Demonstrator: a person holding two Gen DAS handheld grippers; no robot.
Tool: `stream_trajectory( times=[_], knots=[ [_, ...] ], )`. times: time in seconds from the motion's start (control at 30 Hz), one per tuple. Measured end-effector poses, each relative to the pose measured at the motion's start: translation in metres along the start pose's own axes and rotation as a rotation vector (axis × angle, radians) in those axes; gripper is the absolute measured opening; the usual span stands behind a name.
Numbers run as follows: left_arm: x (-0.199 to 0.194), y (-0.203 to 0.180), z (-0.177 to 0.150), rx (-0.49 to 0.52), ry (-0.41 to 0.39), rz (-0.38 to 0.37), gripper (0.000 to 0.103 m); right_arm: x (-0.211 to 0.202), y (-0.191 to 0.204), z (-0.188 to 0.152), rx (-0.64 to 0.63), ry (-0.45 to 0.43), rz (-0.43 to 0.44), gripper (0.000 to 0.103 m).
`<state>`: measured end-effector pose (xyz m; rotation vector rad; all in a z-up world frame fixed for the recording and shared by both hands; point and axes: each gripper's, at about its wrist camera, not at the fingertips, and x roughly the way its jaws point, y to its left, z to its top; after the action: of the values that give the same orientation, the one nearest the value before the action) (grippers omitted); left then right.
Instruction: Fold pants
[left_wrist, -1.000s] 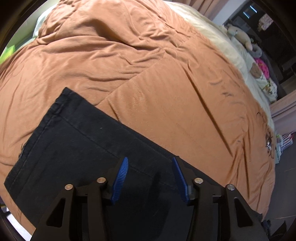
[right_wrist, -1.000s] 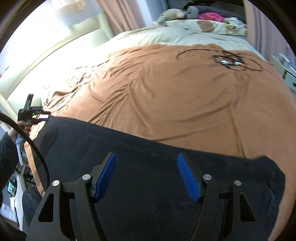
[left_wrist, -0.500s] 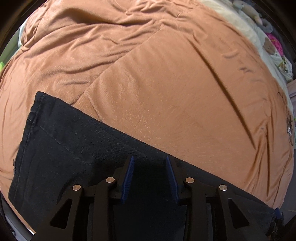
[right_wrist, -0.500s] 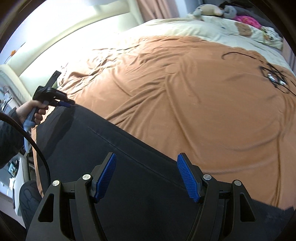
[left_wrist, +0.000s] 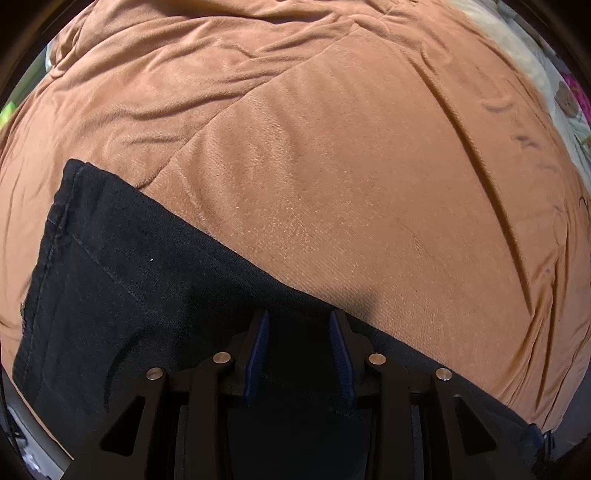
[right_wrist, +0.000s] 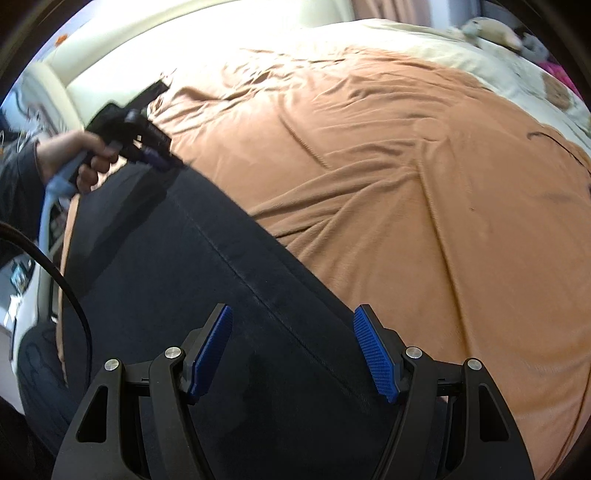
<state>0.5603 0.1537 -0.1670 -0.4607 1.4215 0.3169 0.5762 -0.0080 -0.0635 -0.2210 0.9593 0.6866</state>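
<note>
Pants (left_wrist: 140, 295) flat under both; left gripper (left_wrist: 299, 325) has just been closing on the edge, not yet pinched; right gripper (right_wrist: 291, 332) agape, needs a grab next.

The black pants (left_wrist: 129, 295) run off the lower edge; far toys (right_wrist: 491, 31) blur.

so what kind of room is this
Most likely a bedroom: black denim pants lie on a wide bed under a rumpled orange-brown blanket, with a cream sheet and a beige stuffed toy at its far end.
</note>
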Motion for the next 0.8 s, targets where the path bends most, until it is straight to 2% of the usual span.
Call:
stream_trajectory(
  times=[0.13, 0.2, 0.23, 0.3, 0.4, 0.5, 0.53, 0.63, 0.8],
  knots=[
    [-0.001, 0.011, 0.002, -0.018, -0.007, -0.014, 0.021, 0.017, 0.002, 0.008, -0.045, 0.041, 0.019, 0.053],
    [-0.002, 0.018, 0.001, -0.019, -0.009, -0.018, 0.017, 0.026, 0.003, 0.012, -0.059, 0.064, 0.014, 0.051],
    [-0.002, 0.018, 0.0, -0.012, -0.01, -0.018, 0.012, 0.031, 0.002, 0.014, -0.064, 0.073, 0.007, 0.051],
    [-0.003, 0.022, -0.001, -0.01, -0.01, -0.029, 0.005, 0.039, 0.002, 0.017, -0.068, 0.092, 0.017, 0.042],
    [-0.008, 0.027, -0.003, -0.012, -0.019, -0.056, 0.002, 0.048, 0.003, 0.021, -0.074, 0.119, 0.024, 0.032],
    [-0.015, 0.033, -0.004, -0.009, -0.028, -0.083, 0.002, 0.049, 0.003, 0.022, -0.074, 0.118, 0.022, 0.004],
    [-0.018, 0.035, -0.003, -0.015, -0.034, -0.096, 0.001, 0.048, 0.003, 0.022, -0.076, 0.111, 0.01, 0.001],
    [-0.028, 0.044, 0.002, -0.036, -0.054, -0.133, 0.001, 0.039, 0.004, 0.023, -0.07, 0.088, -0.003, 0.0],
    [-0.036, 0.046, 0.002, -0.04, -0.067, -0.15, 0.001, 0.031, 0.015, 0.029, -0.087, 0.066, -0.061, 0.0]
  ],
)
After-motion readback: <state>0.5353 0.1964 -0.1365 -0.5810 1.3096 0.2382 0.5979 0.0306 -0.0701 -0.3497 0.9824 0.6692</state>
